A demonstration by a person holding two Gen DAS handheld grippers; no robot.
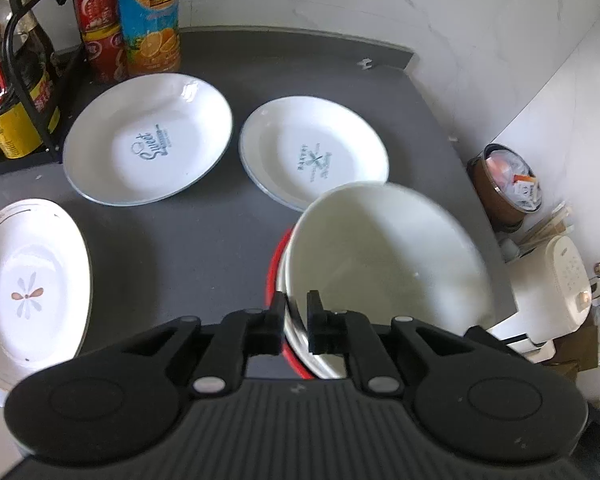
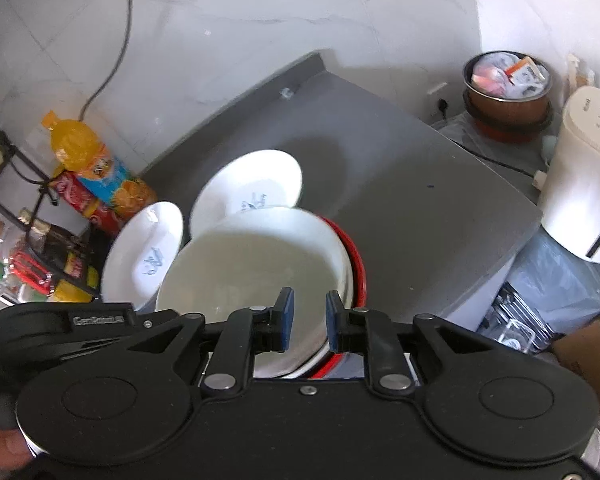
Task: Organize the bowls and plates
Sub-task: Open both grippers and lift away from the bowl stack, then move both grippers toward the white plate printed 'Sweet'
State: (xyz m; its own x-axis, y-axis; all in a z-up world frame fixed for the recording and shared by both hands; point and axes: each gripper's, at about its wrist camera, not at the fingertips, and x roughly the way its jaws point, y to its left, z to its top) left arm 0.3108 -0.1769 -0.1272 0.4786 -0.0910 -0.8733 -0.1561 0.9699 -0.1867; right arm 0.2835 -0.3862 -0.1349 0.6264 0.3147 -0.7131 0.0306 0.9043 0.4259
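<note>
A white bowl sits tilted inside a red-rimmed bowl on the dark counter. My left gripper is shut on the white bowl's near rim, one finger inside and one outside. In the right wrist view the same white bowl and the red bowl lie just ahead of my right gripper. That gripper is open, straddling the rim without pressing on it. Beyond lie a "Sweet" plate, a blue-printed plate and a flower plate.
Drink bottles and a black wire rack with sauce bottles stand at the back left. Off the counter's right edge are a brown pot full of rubbish and a white appliance. A cable hangs on the wall.
</note>
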